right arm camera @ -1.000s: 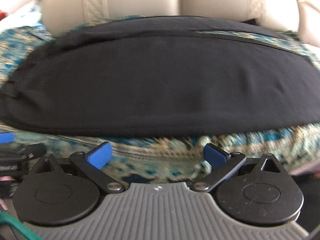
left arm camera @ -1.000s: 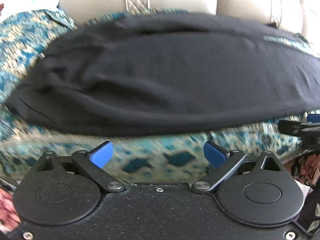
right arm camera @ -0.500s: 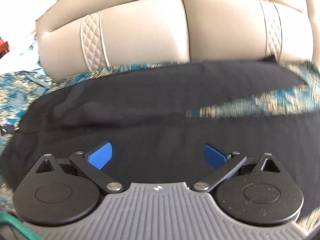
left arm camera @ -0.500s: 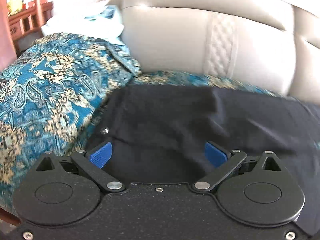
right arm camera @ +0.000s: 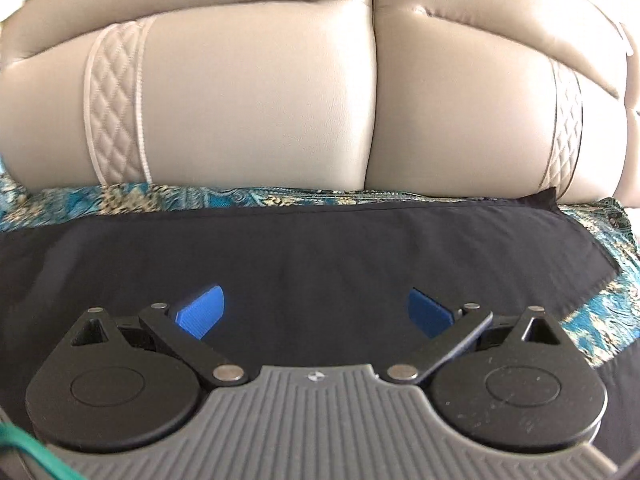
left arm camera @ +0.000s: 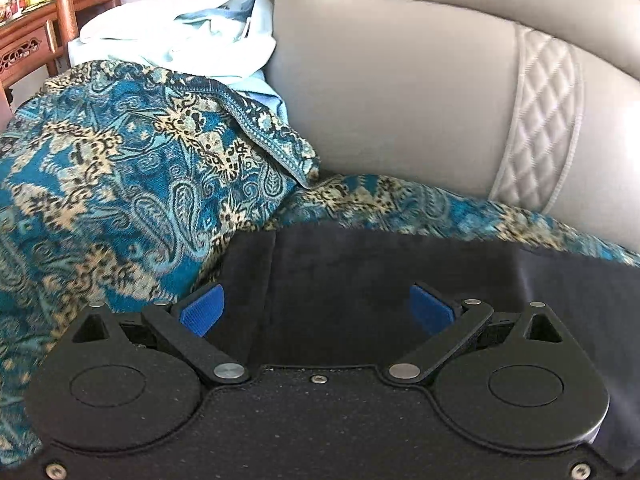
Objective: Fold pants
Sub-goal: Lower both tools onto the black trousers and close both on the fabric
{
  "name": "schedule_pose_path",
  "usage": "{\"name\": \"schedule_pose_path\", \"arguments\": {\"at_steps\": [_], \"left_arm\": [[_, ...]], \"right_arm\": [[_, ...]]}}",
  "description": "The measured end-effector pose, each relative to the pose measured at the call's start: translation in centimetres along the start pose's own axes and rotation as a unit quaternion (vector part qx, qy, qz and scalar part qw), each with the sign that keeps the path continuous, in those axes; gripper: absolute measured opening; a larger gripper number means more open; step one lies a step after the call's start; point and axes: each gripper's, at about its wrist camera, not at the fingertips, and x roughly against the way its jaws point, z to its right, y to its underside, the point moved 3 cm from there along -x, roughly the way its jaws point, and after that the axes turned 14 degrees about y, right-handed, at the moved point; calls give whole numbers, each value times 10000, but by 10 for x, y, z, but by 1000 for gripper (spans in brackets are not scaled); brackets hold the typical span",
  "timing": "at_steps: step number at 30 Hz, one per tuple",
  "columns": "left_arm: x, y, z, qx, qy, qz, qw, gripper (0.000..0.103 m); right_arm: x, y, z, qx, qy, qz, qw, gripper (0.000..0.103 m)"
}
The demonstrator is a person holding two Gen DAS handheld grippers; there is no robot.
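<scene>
Both of my grippers hanging spread over the pants on the sofa

The left gripper (left arm camera: 316, 308) and right gripper (right arm camera: 316, 310) are both released, holding nothing, blue pads wide apart right above the black fabric pants (right arm camera: 320, 252). Those lie flat on the teal-and-gold paisley throw (left arm camera: 120, 184), with the beige leather sofa backrest (right arm camera: 260, 100) at 12 o'clock and a pale blue-white cloth heap (left arm camera: 180, 36) at 11.

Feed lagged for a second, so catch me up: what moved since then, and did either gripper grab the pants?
Both grippers advanced from the near edge over the black pants: left gripper at the left end, right gripper mid-fabric. Both stayed open, nothing gripped. Pants remain flat on the patterned throw.
</scene>
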Motion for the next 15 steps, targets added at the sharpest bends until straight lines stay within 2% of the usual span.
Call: {"name": "schedule_pose_path", "arguments": {"at_steps": [4, 10, 15], "left_arm": [[-24, -12, -5, 159, -106, -86, 9998, 100], [-54, -24, -8, 324, -376, -196, 9986, 100], [-74, -33, -9, 390, -648, -194, 9969, 101]], "right_arm": [[-36, -14, -8, -340, 39, -433, 9985, 103], [-80, -35, -16, -834, -17, -1340, 9875, 103], [-104, -52, -29, -950, 70, -1577, 9829, 103]]}}
